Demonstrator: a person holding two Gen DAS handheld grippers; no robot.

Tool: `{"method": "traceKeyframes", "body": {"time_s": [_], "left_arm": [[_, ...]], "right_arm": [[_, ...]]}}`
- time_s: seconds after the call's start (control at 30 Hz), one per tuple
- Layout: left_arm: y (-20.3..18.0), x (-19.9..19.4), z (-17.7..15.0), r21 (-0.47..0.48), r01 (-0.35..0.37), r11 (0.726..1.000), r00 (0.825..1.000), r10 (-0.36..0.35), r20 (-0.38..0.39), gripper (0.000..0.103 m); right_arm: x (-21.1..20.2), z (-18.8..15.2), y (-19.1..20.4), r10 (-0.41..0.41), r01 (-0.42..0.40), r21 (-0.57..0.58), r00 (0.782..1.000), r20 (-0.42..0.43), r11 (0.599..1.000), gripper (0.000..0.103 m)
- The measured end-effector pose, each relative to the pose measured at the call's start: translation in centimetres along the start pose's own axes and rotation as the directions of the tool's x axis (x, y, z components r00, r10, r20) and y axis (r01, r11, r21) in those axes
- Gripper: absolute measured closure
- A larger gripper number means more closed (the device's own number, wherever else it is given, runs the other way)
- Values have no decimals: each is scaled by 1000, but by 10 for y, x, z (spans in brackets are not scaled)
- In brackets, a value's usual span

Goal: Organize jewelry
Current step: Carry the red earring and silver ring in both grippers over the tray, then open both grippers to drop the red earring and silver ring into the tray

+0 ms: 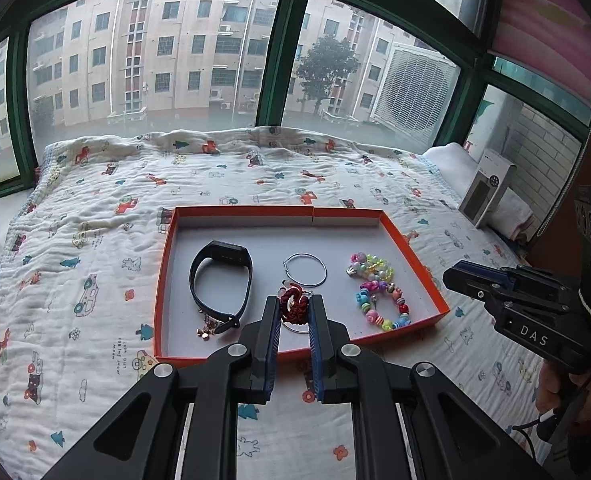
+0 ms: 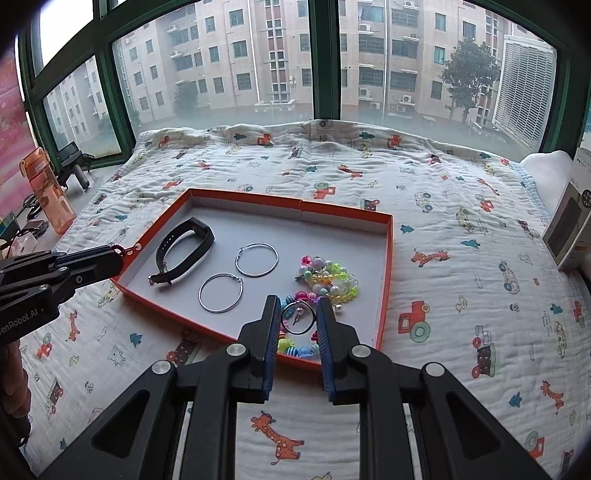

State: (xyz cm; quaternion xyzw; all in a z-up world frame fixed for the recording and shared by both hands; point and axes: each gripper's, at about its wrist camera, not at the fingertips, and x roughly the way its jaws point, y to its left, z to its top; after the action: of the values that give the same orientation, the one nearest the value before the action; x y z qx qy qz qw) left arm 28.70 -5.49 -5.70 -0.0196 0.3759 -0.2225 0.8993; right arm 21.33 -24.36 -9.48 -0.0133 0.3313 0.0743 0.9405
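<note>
The left hand-held gripper [image 1: 294,312], lower centre, pinches a light, soft red knotted cord bracelet [image 1: 293,307]; the right hand-held gripper [image 2: 298,317] clamps a thin, stiff, slippery metal ring [image 2: 298,319] by its rim.

I see a big window [image 2: 319,52] with a dark green frame. Outside stand tall pink-brown buildings [image 1: 155,52] and a tree [image 1: 325,68]. Under the window lies a white blanket [image 2: 455,240] with little cars, giraffes and trees printed on it. On my left stands an orange see-through bottle [image 2: 47,190] on the ledge. On my right a grey and white box [image 2: 579,208] leans on a folded white cloth [image 1: 451,160].
</note>
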Motion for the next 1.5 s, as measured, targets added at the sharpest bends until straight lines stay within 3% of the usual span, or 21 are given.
{"method": "traceKeyframes", "body": {"time_s": [0.67,1.5], "left_arm": [[4,-9,16,-21,-13,1000,998,14,59,88],[26,79,-4,-71,-6,997,996,0,-87,87]], "right_arm": [[-4,8,-6,-25,24,22,999,31,999,82],[54,-13,-15,18,-12,70,996,-85,997,82]]}}
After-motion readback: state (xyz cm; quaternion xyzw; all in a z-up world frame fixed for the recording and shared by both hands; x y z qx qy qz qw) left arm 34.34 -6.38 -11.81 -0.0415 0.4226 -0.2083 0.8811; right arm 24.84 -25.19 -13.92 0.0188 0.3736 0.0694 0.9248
